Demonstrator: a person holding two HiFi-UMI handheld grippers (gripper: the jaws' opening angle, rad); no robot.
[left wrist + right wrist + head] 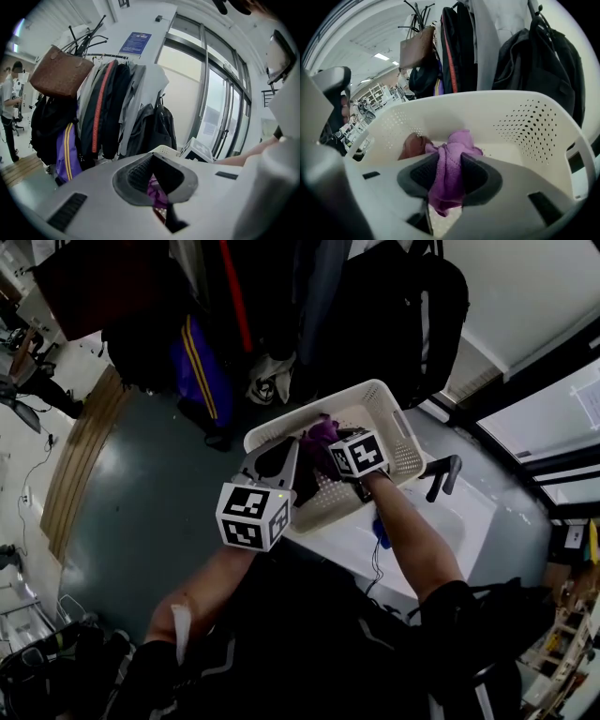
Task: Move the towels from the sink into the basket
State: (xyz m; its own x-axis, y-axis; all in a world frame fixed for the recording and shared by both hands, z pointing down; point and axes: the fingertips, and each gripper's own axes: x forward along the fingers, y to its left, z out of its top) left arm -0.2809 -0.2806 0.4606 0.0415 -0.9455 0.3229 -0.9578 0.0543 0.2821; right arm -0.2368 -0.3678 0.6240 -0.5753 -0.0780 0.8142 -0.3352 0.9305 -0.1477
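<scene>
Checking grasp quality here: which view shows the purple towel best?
Right gripper view: the purple towel hangs clamped in the right claw over the basket. Head view shows a purple patch; left gripper view, a sliver.

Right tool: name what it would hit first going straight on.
Shut on the purple towel, the right tool points into the white basket; likely the basket floor near the brown towel first, depth unclear.

Office w/ coat rack point(112, 101), windows point(220, 110)
</scene>
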